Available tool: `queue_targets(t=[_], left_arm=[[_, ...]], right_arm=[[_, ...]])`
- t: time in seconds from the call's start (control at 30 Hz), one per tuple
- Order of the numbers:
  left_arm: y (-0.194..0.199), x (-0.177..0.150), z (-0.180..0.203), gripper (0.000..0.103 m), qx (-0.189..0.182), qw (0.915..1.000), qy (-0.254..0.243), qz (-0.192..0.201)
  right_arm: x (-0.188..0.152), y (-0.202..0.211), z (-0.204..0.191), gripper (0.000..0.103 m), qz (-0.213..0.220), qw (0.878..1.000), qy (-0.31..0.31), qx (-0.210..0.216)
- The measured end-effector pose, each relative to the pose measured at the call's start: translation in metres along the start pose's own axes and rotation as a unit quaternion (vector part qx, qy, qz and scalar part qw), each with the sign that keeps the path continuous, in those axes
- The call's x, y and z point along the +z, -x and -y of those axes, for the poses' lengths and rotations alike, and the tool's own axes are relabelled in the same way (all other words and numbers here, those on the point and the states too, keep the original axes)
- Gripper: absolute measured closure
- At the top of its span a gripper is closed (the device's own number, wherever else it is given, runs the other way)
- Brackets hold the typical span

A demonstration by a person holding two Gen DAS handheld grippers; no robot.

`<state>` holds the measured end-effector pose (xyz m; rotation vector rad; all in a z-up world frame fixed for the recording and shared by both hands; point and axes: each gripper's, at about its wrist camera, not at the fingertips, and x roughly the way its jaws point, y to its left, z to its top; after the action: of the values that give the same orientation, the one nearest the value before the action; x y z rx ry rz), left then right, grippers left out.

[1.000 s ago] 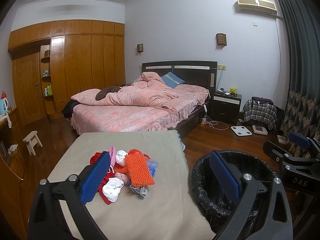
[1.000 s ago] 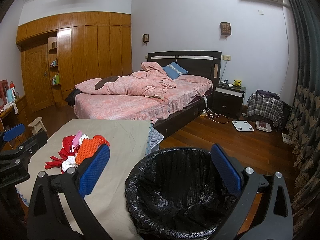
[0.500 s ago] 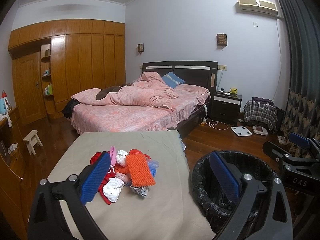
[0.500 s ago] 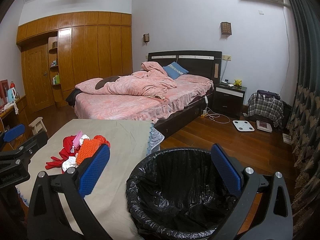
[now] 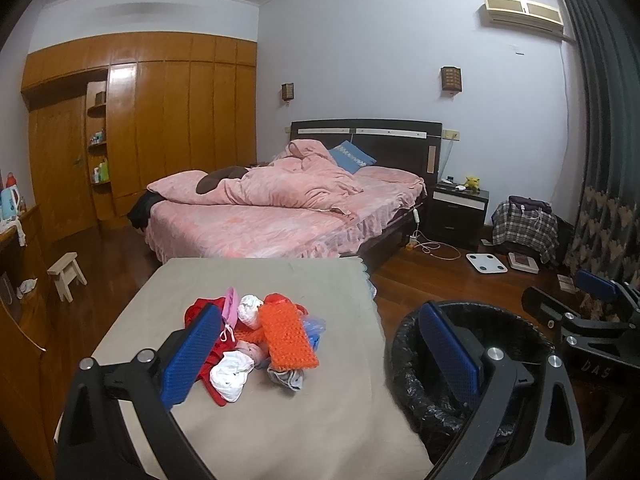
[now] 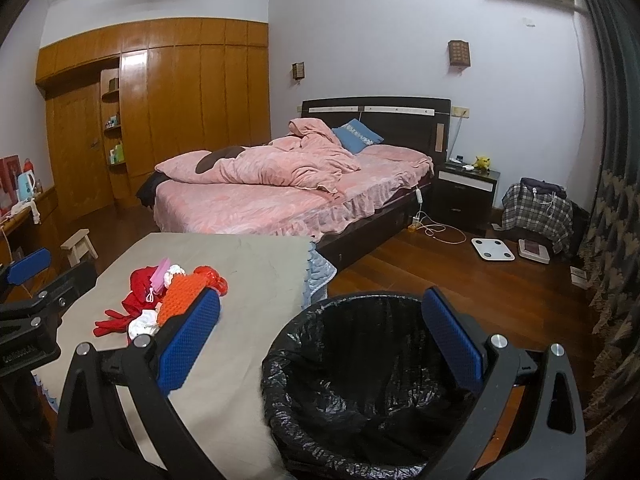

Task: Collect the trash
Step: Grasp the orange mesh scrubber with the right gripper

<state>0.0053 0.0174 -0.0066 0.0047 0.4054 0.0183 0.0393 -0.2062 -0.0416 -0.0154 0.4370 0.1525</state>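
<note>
A pile of trash point(image 5: 256, 340) lies on the beige-covered table point(image 5: 280, 420): an orange mesh piece point(image 5: 286, 336), white crumpled bits, red and pink items. It also shows in the right wrist view point(image 6: 168, 300). A bin lined with a black bag point(image 6: 360, 380) stands right of the table; its rim shows in the left wrist view point(image 5: 404, 360). My left gripper point(image 5: 320, 352) is open and empty above the table's near part, just short of the pile. My right gripper point(image 6: 320, 340) is open and empty above the bin.
A bed with pink covers point(image 5: 280, 208) stands behind the table. A wooden wardrobe point(image 5: 140, 140) lines the left wall, with a small stool point(image 5: 66, 276) on the floor. A nightstand point(image 5: 456, 212), a white scale point(image 5: 486, 263) and a plaid-covered bag point(image 5: 524, 228) are at the right.
</note>
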Motion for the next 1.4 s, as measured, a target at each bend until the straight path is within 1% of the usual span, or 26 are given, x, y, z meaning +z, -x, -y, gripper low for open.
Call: queue_targets(t=[0.17, 0.27, 0.37, 0.53, 0.67, 0.77, 0.83, 0.9, 0.93, 1.13, 1.33, 1.37, 1.4], left_arm=[[-0.008, -0.004, -0.011, 0.006, 0.011, 0.9999, 0.005, -0.002], [-0.016, -0.007, -0.025, 0.006, 0.030, 0.9995, 0.012, -0.006], [-0.028, -0.014, -0.048, 0.006, 0.052, 0.9984, 0.020, -0.013], [-0.049, -0.026, -0.087, 0.006, 0.092, 0.9948, 0.033, -0.028], [-0.065, -0.036, -0.112, 0.006, 0.108, 0.9929, 0.039, -0.032], [-0.076, -0.043, -0.126, 0.006, 0.112, 0.9923, 0.041, -0.031], [-0.083, -0.048, -0.134, 0.006, 0.117, 0.9918, 0.037, -0.034], [-0.091, -0.051, -0.140, 0.006, 0.122, 0.9911, 0.034, -0.038], [-0.095, -0.053, -0.143, 0.006, 0.124, 0.9908, 0.035, -0.042], [-0.111, -0.061, -0.158, 0.006, 0.129, 0.9891, 0.045, -0.056], [-0.121, -0.068, -0.168, 0.006, 0.133, 0.9872, 0.054, -0.070], [-0.122, -0.068, -0.169, 0.006, 0.133, 0.9870, 0.056, -0.071], [-0.123, -0.069, -0.171, 0.006, 0.132, 0.9869, 0.058, -0.073]], right_arm=[[0.000, -0.011, -0.009, 0.005, -0.001, 1.000, 0.004, 0.009], [0.001, -0.023, -0.016, 0.005, -0.003, 1.000, 0.004, 0.020], [0.001, -0.039, -0.028, 0.005, -0.003, 0.999, 0.003, 0.032], [-0.004, -0.076, -0.056, 0.005, -0.011, 0.998, 0.005, 0.064], [-0.007, -0.106, -0.080, 0.005, -0.018, 0.997, 0.008, 0.080], [-0.014, -0.135, -0.101, 0.006, -0.034, 0.995, 0.015, 0.095], [-0.019, -0.151, -0.112, 0.010, -0.049, 0.993, 0.019, 0.104], [-0.024, -0.167, -0.122, 0.018, -0.065, 0.991, 0.021, 0.112], [-0.027, -0.174, -0.127, 0.019, -0.070, 0.991, 0.025, 0.114], [-0.044, -0.210, -0.152, 0.021, -0.106, 0.985, 0.050, 0.125], [-0.057, -0.232, -0.171, 0.032, -0.134, 0.979, 0.068, 0.140], [-0.058, -0.233, -0.173, 0.036, -0.137, 0.978, 0.068, 0.144], [-0.060, -0.235, -0.174, 0.042, -0.144, 0.976, 0.066, 0.152]])
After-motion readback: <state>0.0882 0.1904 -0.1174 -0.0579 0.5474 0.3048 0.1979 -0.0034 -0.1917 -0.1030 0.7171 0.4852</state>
